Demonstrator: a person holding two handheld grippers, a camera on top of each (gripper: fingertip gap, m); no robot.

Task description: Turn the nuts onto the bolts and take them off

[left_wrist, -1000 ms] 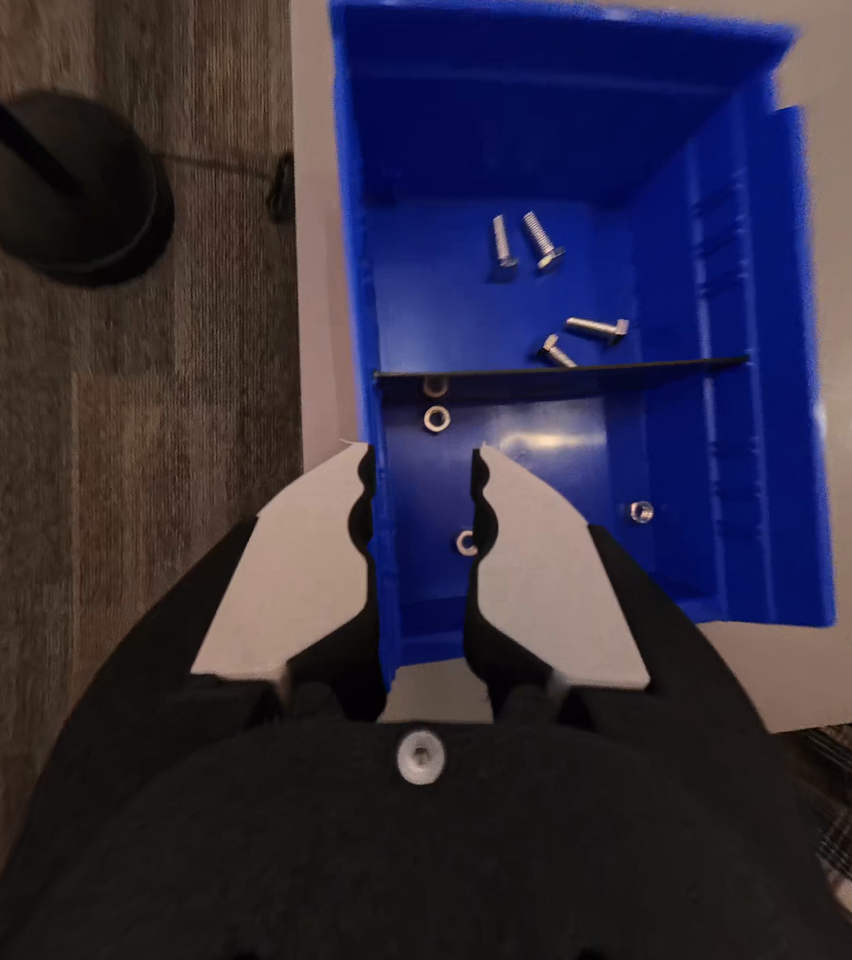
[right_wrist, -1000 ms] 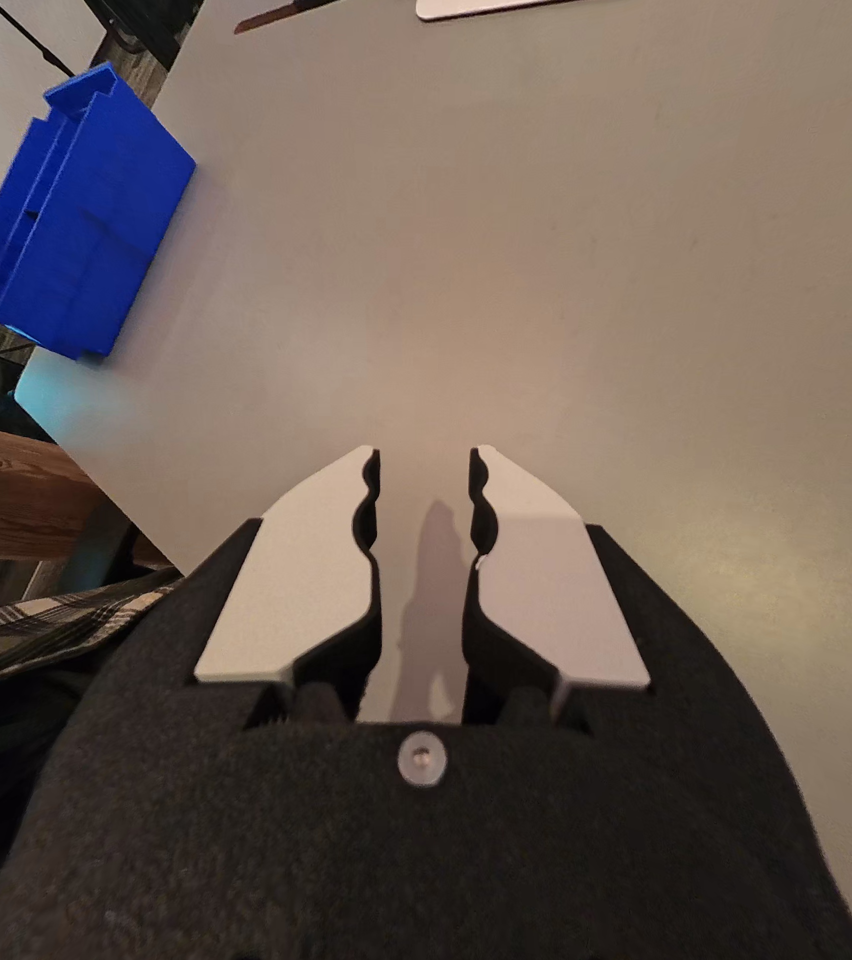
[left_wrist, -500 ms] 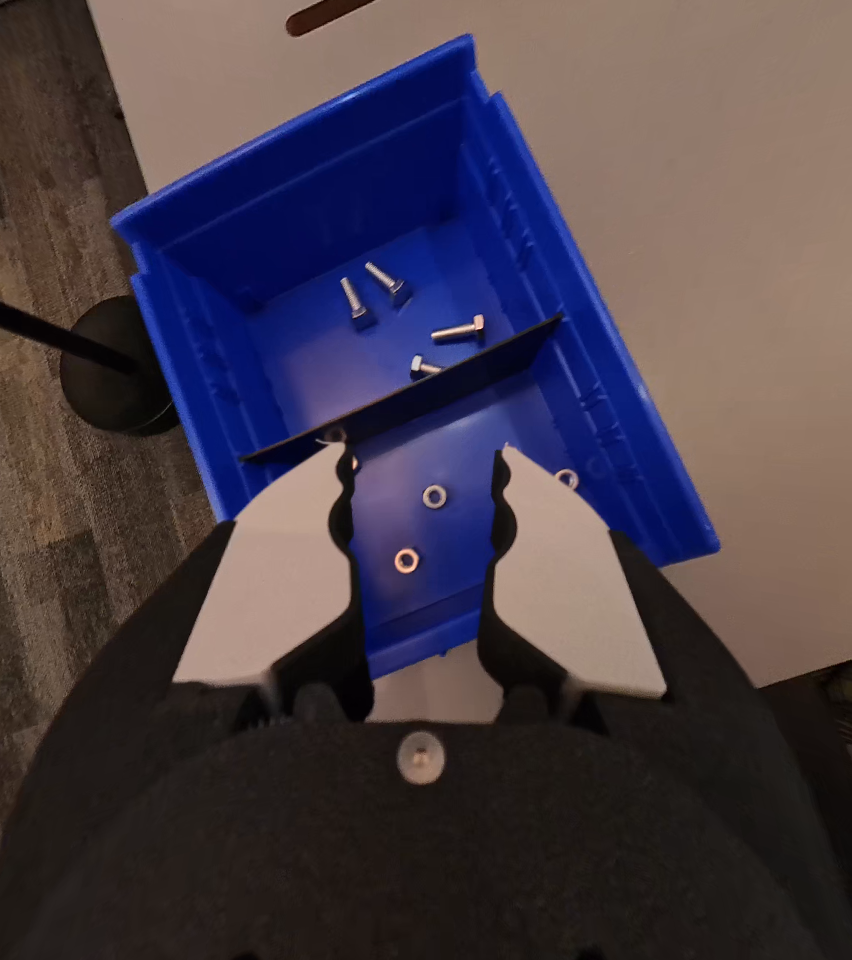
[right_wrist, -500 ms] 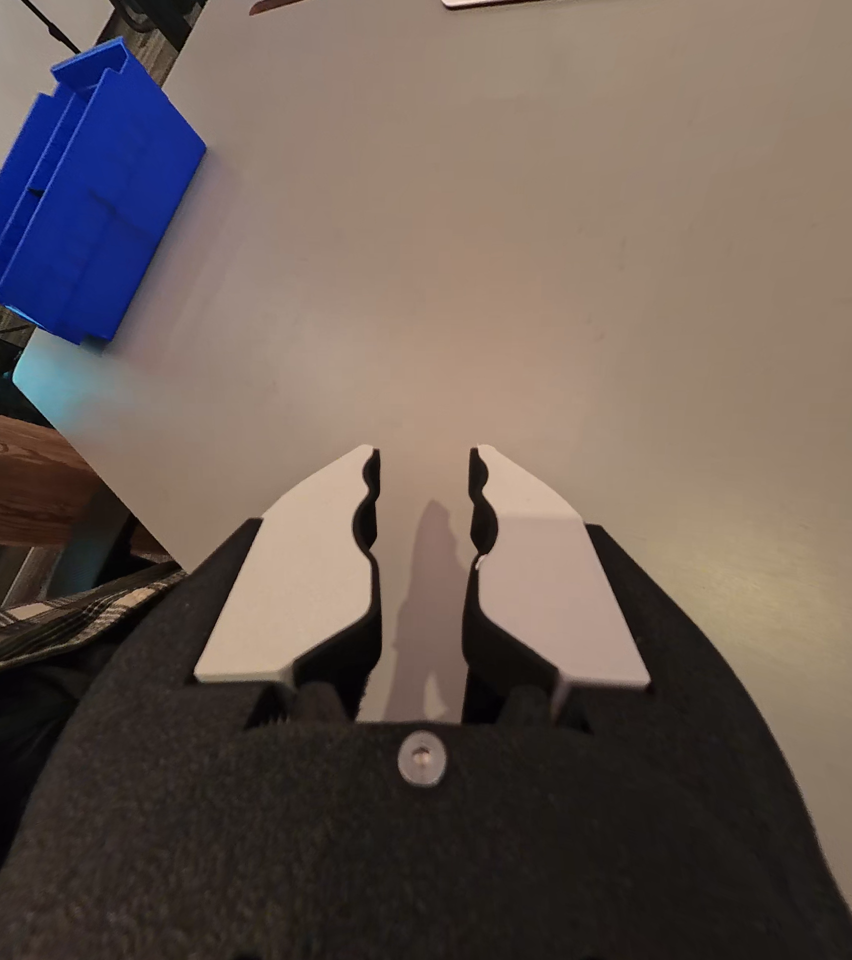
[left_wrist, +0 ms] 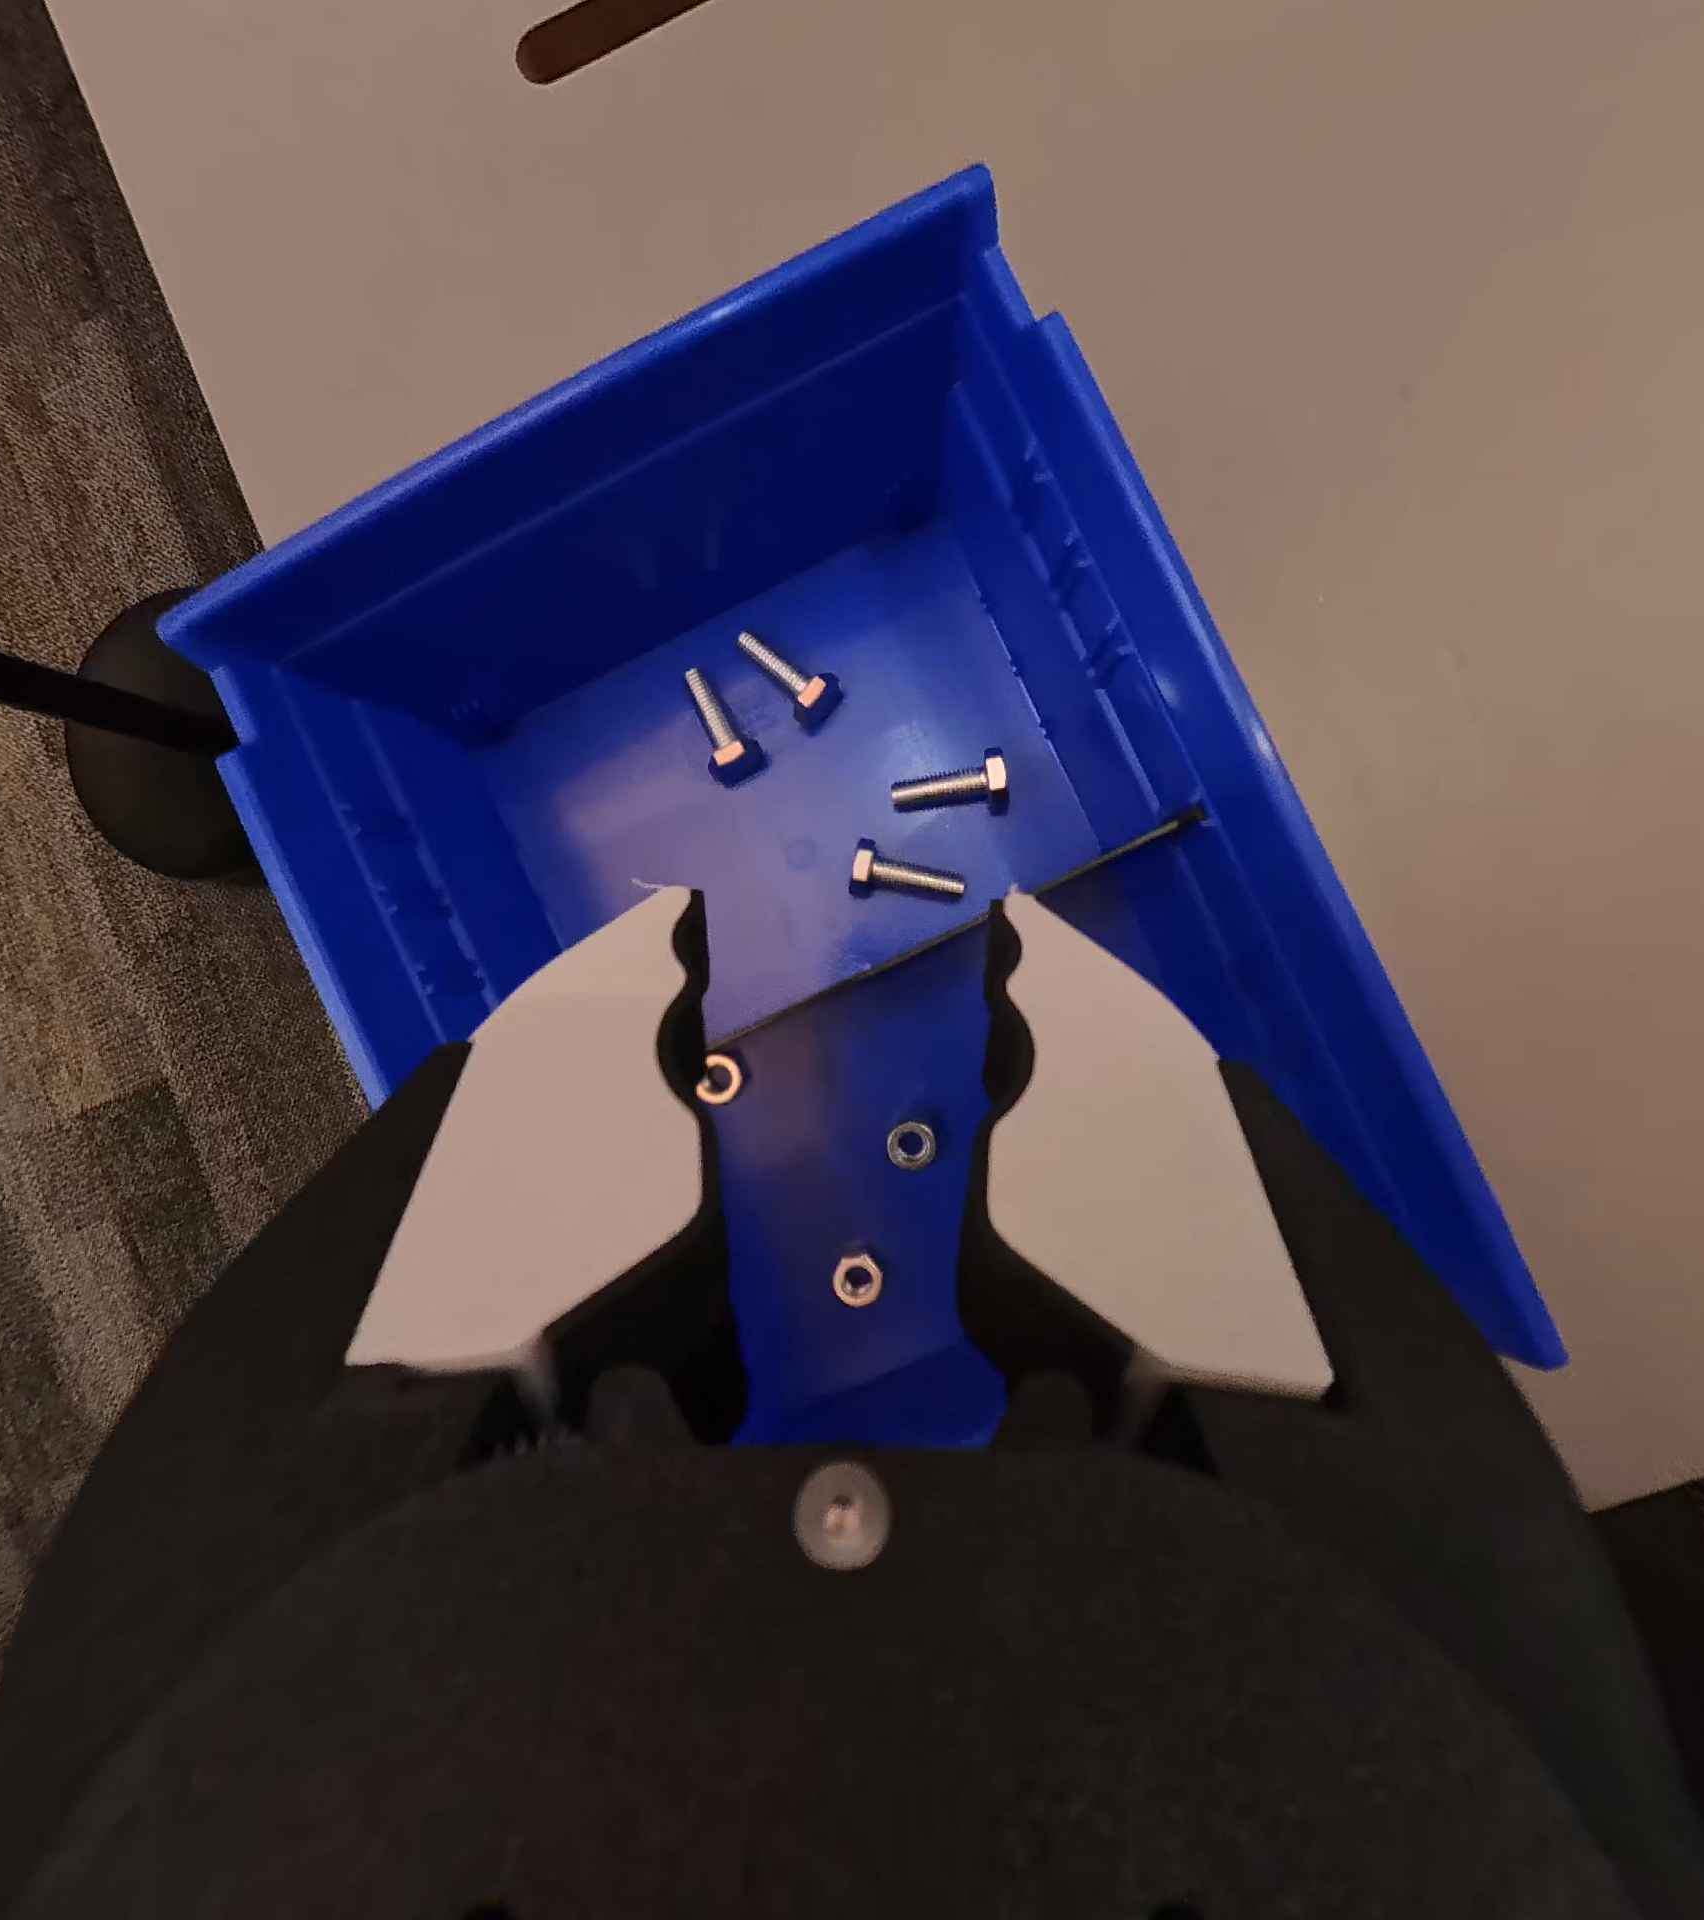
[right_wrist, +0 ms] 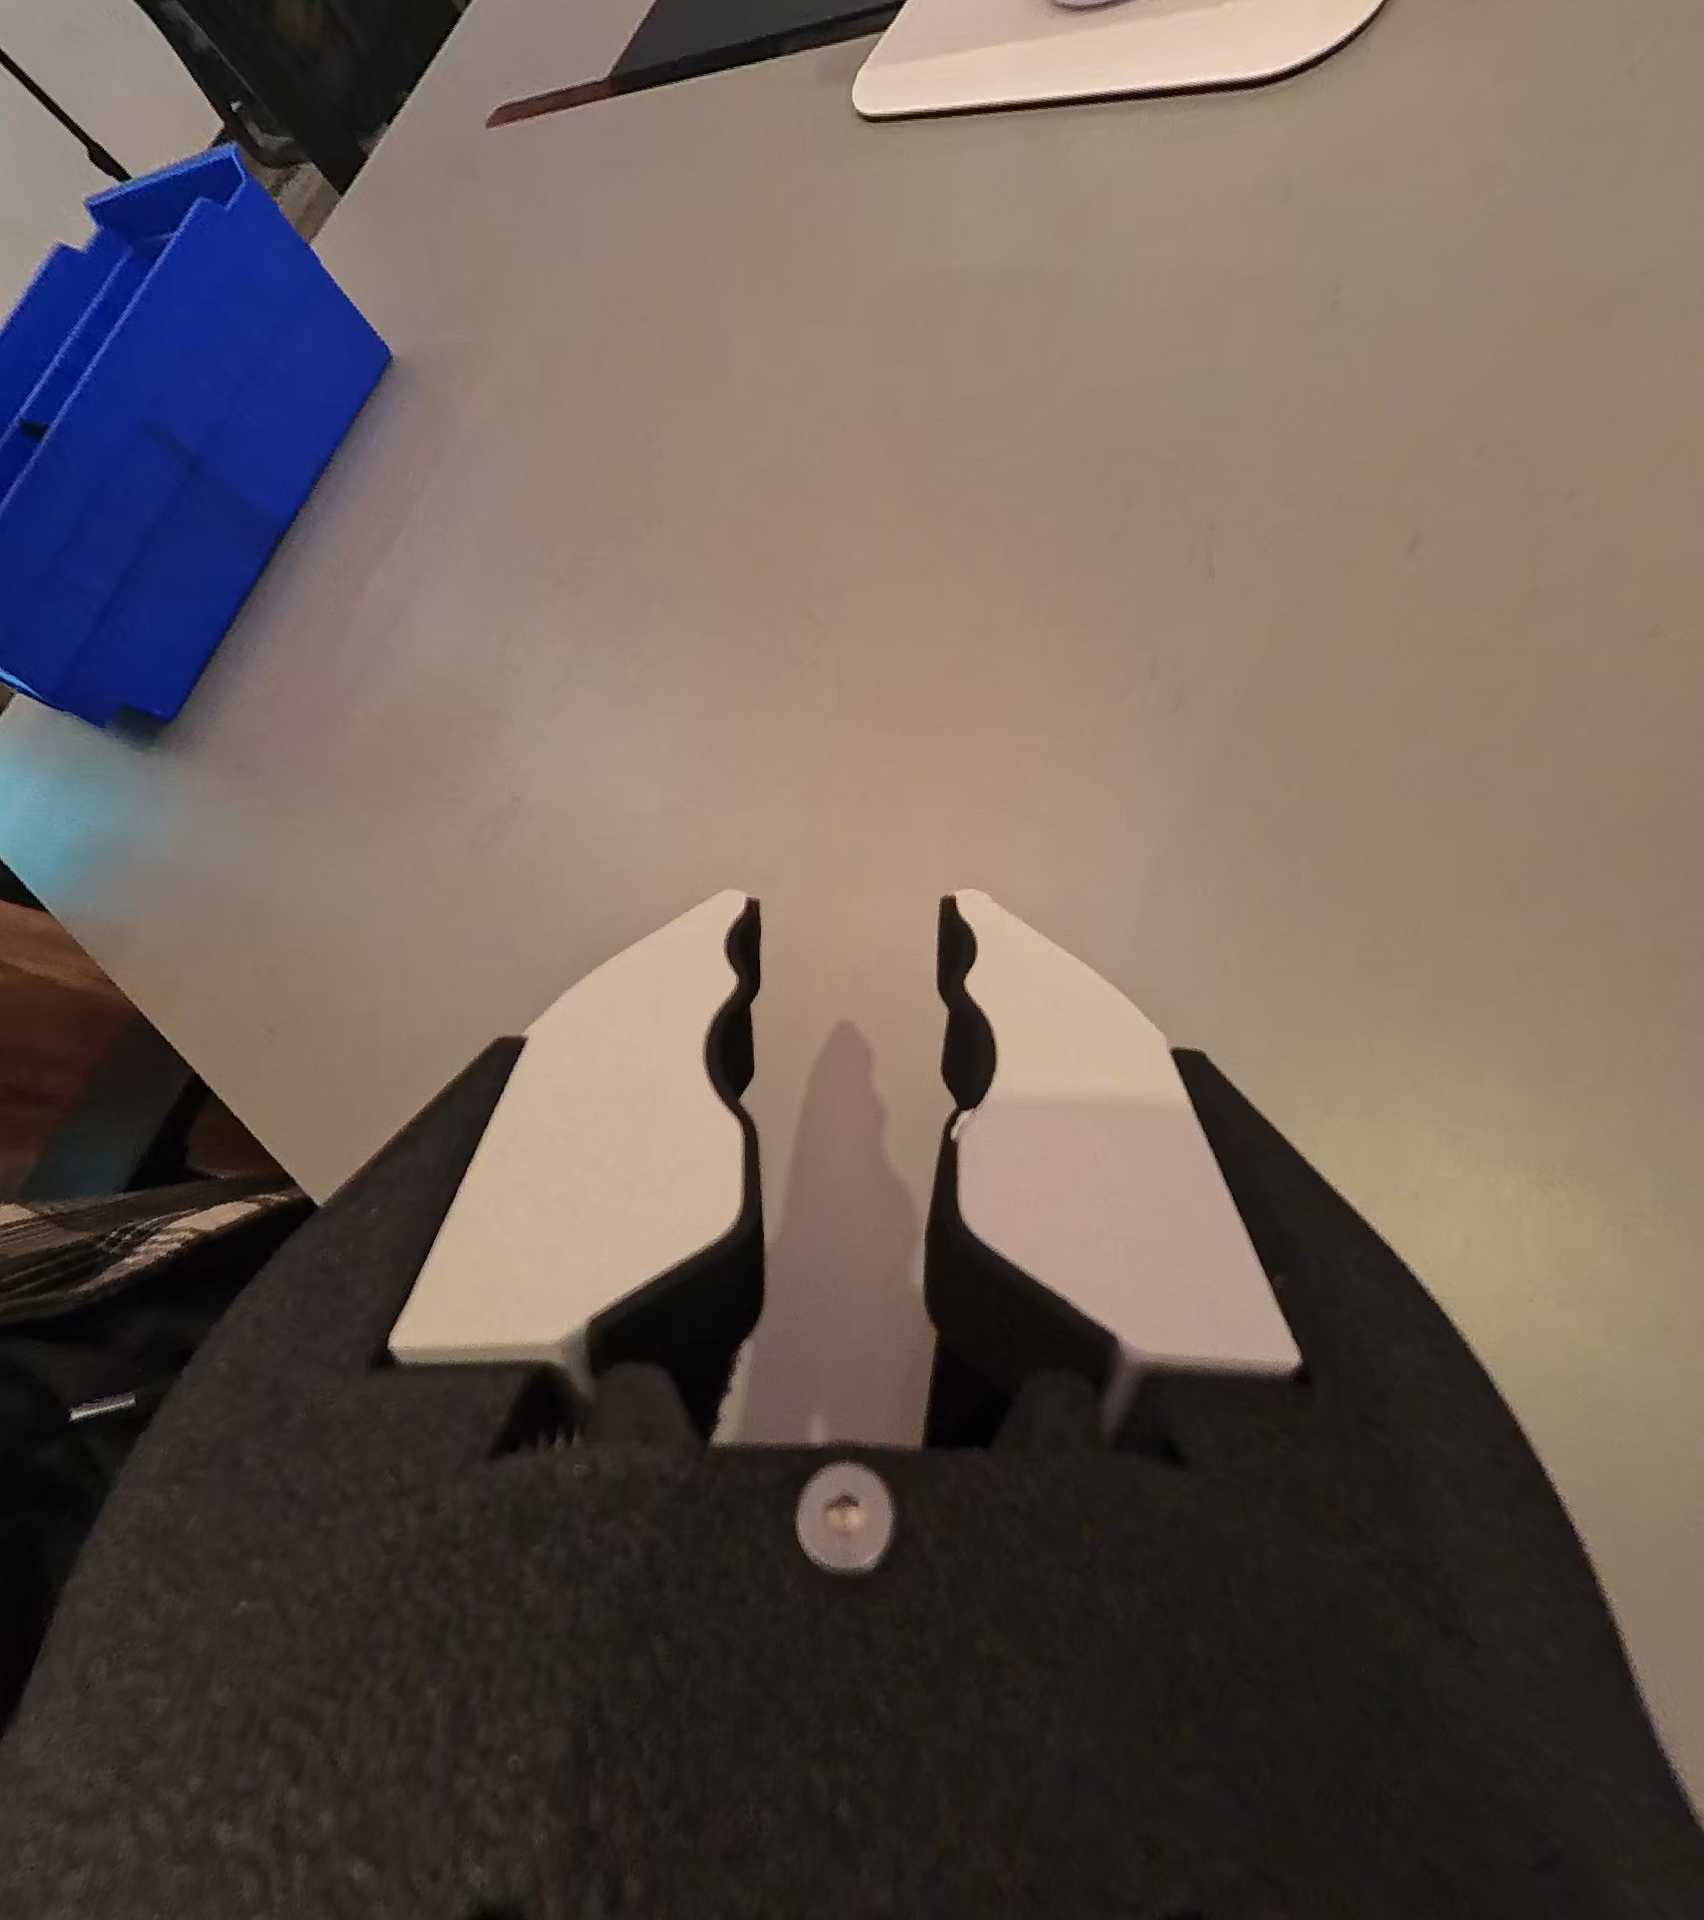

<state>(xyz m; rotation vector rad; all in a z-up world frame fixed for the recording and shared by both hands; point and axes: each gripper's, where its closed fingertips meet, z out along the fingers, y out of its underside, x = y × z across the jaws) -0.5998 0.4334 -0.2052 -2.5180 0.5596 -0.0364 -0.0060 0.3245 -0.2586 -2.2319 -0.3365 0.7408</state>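
Nuts lie loose on the floor of the near compartment of the blue bin point(left_wrist: 619, 457): one point(left_wrist: 856, 1278) low between the jaws of the left gripper point(left_wrist: 848, 904), a second point(left_wrist: 911, 1144) just above it toward 1 o'clock, a third point(left_wrist: 720, 1078) at 11 o'clock, hard against the left finger's edge. Beyond the thin black divider point(left_wrist: 1118, 854), four bolts lie flat in the far compartment, the nearest point(left_wrist: 905, 878) close to the divider. The left gripper hovers over the bin with its jaws wide apart and empty. Judged from this, the step in hand is a first pick. A nut lying flat offers little height, so the jaws would do well to come down steeply, straddle two opposite flats, and close slowly to avoid flicking it away. The right gripper point(right_wrist: 848, 904) waits over the bare desk point(right_wrist: 1243, 520), jaws parted and empty, with the bin well away at 10 o'clock point(right_wrist: 131, 457); it will need to fetch a bolt.
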